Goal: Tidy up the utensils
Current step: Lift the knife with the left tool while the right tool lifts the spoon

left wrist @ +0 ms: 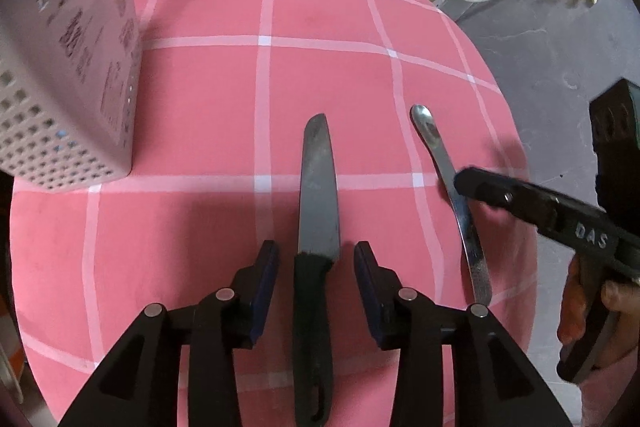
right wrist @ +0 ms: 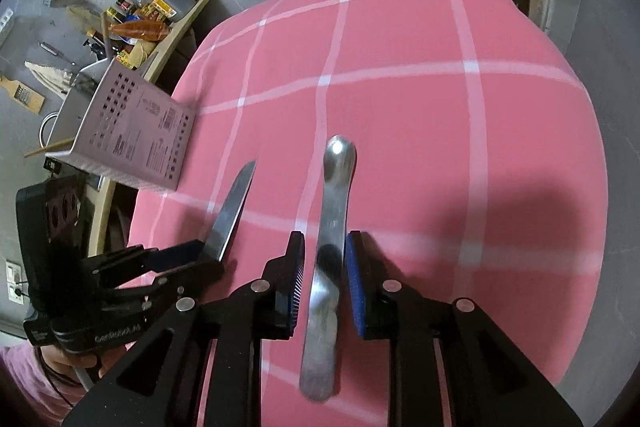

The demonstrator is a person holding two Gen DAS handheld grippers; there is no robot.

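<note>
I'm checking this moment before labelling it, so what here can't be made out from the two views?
- Pink perforated plastic utensil holder: contents hidden by its own walls in both views; left wrist view crops it.
- Black-handled kitchen knife: handle hidden behind the left gripper in the right wrist view.
- Flat steel spoon: blurred.

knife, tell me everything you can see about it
The knife has a dull grey metal blade with a rounded tip and a black handle, plastic by the look, with a hanging hole at its end. It lies flat on the pink checked cloth, tip pointing away from the left wrist camera. The open left gripper straddles the handle just behind the blade, its pads not yet touching it. The spoon lies to its right, apart from it.
</note>
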